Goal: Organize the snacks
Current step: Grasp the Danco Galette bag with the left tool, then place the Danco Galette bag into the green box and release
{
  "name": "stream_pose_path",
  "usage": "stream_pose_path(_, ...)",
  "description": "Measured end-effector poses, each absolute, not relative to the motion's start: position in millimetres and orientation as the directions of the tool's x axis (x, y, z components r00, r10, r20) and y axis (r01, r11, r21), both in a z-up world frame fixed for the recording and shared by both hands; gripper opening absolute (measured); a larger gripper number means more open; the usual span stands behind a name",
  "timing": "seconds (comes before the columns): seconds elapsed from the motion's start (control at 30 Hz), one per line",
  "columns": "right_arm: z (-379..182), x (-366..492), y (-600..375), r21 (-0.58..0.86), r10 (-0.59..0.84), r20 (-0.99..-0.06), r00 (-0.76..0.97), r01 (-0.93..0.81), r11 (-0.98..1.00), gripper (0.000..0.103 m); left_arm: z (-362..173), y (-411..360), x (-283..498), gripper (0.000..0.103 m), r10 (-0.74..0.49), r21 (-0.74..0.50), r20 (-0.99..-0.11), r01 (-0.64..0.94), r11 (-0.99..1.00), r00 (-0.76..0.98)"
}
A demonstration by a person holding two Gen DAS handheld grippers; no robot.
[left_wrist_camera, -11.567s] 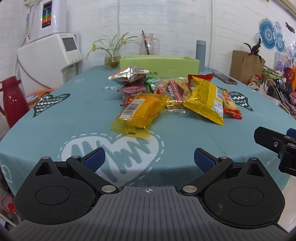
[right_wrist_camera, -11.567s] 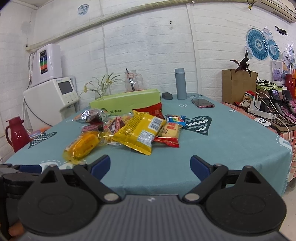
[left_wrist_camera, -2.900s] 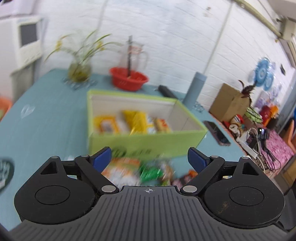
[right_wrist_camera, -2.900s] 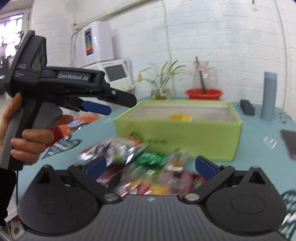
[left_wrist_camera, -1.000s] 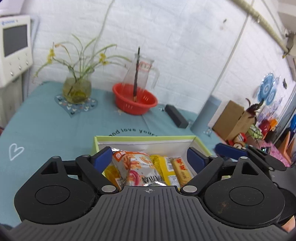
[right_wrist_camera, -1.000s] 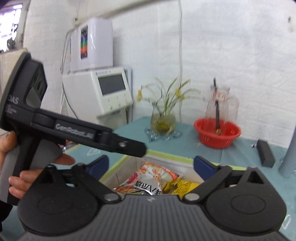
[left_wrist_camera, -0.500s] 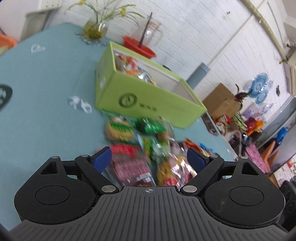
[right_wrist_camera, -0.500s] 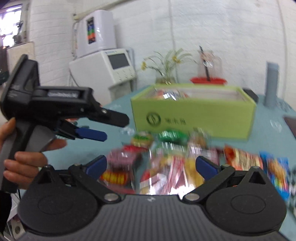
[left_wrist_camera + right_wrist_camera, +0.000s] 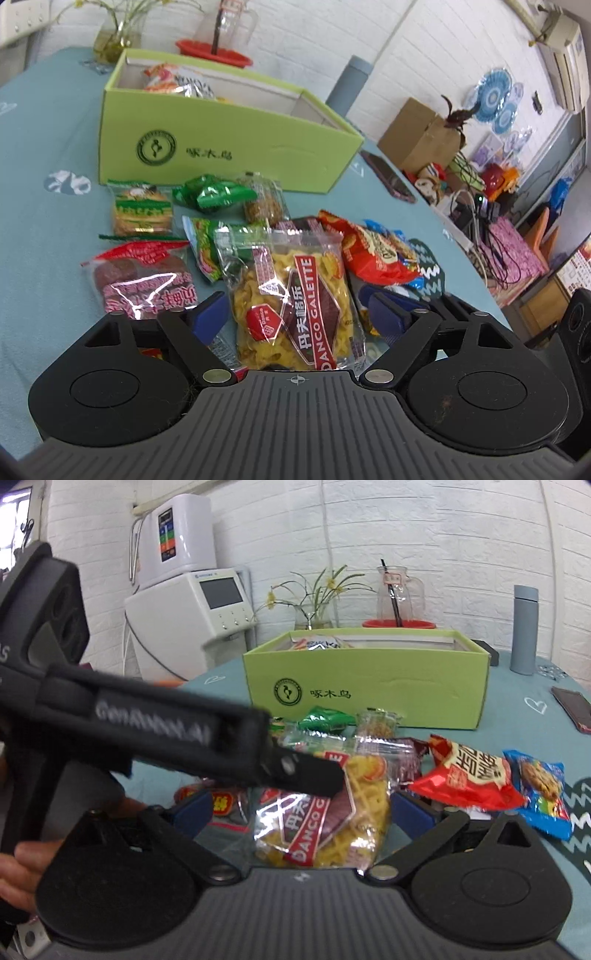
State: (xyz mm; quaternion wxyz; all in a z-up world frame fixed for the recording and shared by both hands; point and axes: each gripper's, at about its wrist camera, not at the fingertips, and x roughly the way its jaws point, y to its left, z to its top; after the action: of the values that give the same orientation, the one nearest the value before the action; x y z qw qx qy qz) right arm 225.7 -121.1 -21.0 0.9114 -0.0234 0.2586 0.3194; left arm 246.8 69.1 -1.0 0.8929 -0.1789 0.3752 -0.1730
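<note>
Both grippers, left (image 9: pixel 295 314) and right (image 9: pixel 299 812), spread wide astride the galette bag (image 9: pixel 291 306), box (image 9: pixel 221 147) beyond; risk: both pinching one slippery pack, tearing it or dragging neighbours along.

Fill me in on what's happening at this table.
A person with a gripper in each hand is sorting snacks into the green box, which already holds a few packets. More lie loose on the teal tablecloth. The left gripper and the right gripper are both open and both straddle the Danco Galette bag, which still lies on the table, not gripped.
</note>
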Motion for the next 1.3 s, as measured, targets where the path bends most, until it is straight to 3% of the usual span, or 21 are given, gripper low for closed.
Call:
stream_pose_path(0.13, -29.6, 236.4, -122.3, 0.133, 0.544, -0.537, 0.645, -0.572, 0.810, 0.102, -12.0, 68.3, 250.6, 0.066, -0.459, -0.458, -0.631, 0.177, 0.871, 0.626)
stream_pose_path(0.2, -34.1, 235.0, -123.0, 0.153, 0.557, -0.543, 0.628, -0.578, 0.802, 0.102, -17.8, 67.2, 248.9, 0.060, -0.463, -0.457, -0.634, 0.183, 0.870, 0.619)
stream_pose_path(0.23, -35.7, 233.0, -121.7, 0.149, 0.558, -0.550, 0.621, -0.585, 0.797, 0.100, -17.1, 66.0, 246.2, 0.047, -0.445, -0.434, -0.642, 0.182, 0.882, 0.624)
stream_pose_path(0.3, -34.6, 228.3, -121.0, 0.142, 0.556, -0.545, 0.628, -0.585, 0.799, 0.086, -13.8, 67.7, 241.1, 0.041, -0.422, -0.419, -0.661, 0.162, 0.894, 0.620)
stream_pose_path(0.4, -28.1, 222.9, -123.5, 0.148, 0.563, -0.542, 0.623, -0.589, 0.794, 0.083, -4.2, 81.7, 237.9, 0.033, -0.460, -0.484, -0.640, 0.141, 0.863, 0.615)
stream_pose_path(0.6, 13.5, 229.7, -115.7, 0.068, 0.578, -0.451, 0.680, -0.619, 0.782, 0.084, 44.4, 93.3, 260.9, 0.035, -0.472, -0.494, -0.570, 0.178, 0.851, 0.673)
stream_pose_path(0.87, 63.8, 329.2, -89.8, -0.055, 0.571, -0.370, 0.732, -0.631, 0.774, 0.084, 101.8, 93.6, 370.8, 0.038, -0.408, -0.409, -0.537, 0.196, 0.891, 0.738)
stream_pose_path(1.17, 49.1, 462.4, -65.5, -0.008, 0.553, -0.498, 0.668, -0.641, 0.767, 0.084, 66.5, 89.7, 492.1, 0.038, -0.357, -0.363, -0.645, 0.140, 0.921, 0.675)
stream_pose_path(1.3, 30.1, 483.2, -70.5, 0.057, 0.556, -0.544, 0.628, -0.633, 0.772, 0.084, 50.6, 90.0, 499.9, 0.049, -0.365, -0.373, -0.670, 0.132, 0.919, 0.647)
